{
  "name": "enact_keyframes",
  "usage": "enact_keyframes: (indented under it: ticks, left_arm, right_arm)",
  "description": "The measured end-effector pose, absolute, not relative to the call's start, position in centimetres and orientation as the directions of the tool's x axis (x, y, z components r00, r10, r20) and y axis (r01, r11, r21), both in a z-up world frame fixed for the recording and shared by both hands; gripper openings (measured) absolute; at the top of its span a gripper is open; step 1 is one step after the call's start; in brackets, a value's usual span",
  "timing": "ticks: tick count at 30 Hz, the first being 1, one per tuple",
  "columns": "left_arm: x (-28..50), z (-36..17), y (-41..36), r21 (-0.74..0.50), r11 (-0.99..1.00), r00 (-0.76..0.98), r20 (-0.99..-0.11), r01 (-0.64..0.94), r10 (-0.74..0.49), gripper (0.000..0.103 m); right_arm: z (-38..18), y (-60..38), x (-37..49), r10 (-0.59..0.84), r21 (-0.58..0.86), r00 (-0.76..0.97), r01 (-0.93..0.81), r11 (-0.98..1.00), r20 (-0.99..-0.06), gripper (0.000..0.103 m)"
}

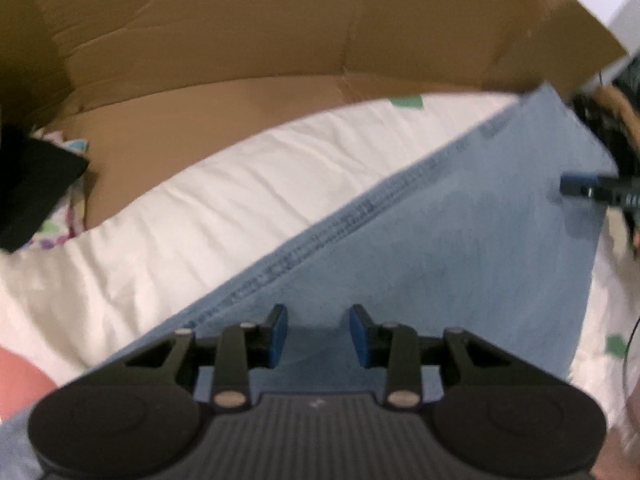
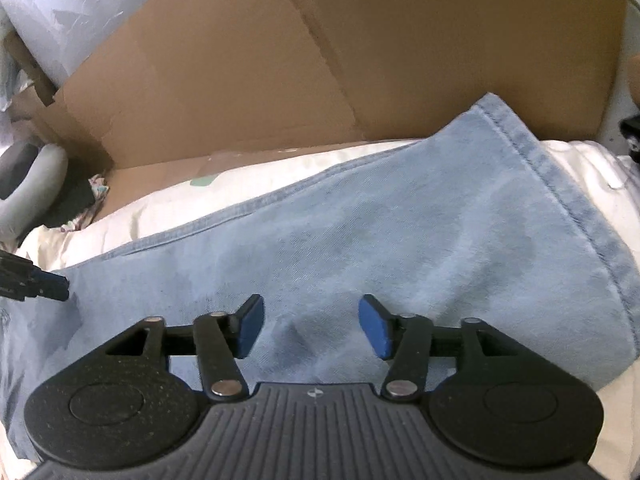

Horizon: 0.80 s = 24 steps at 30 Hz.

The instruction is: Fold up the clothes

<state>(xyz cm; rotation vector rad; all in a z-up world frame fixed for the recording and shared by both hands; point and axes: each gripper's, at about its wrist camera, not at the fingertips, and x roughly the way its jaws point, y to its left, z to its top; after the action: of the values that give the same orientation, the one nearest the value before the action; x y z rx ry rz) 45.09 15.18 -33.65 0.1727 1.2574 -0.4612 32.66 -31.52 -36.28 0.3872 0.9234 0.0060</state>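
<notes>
Basically light-blue denim garment [image 2: 360, 220] lies flat on white bedding [image 1: 200, 208] by cardboard [image 1: 240, 20], both left gripper [image 1: 319, 336] & right gripper [image 2: 311, 326] released w/ nothing clamped; looks soft, heavyish, non-slippery, so pinch at stitched hem/edge.

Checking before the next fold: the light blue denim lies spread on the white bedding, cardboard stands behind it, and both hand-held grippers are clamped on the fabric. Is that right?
Not quite. Neither is clamped: the left hand-held gripper and the right hand-held gripper both stand open over the light blue denim, pads apart, as each wrist view shows. The rest holds: the denim lies on the white bedding, with the cardboard behind it.
</notes>
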Motion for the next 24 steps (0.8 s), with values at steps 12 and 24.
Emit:
enact_keyframes:
  ticks: [12, 24]
  left_arm:
    - [44.4, -34.1, 13.9, -0.067, 0.828, 0.208, -0.954, 0.557, -0.217, 0.000]
    - [44.1, -33.2, 13.9, -0.086, 0.785, 0.185, -0.951, 0.614, -0.249, 0.000]
  right_arm:
    - [-36.8, -29.5, 33.2, 0.182, 0.283, 0.586, 0.085, 0.955, -0.790, 0.070]
    - [-36.9, -29.5, 32.5, 0.197, 0.283, 0.586, 0.059, 0.957, -0.786, 0.071]
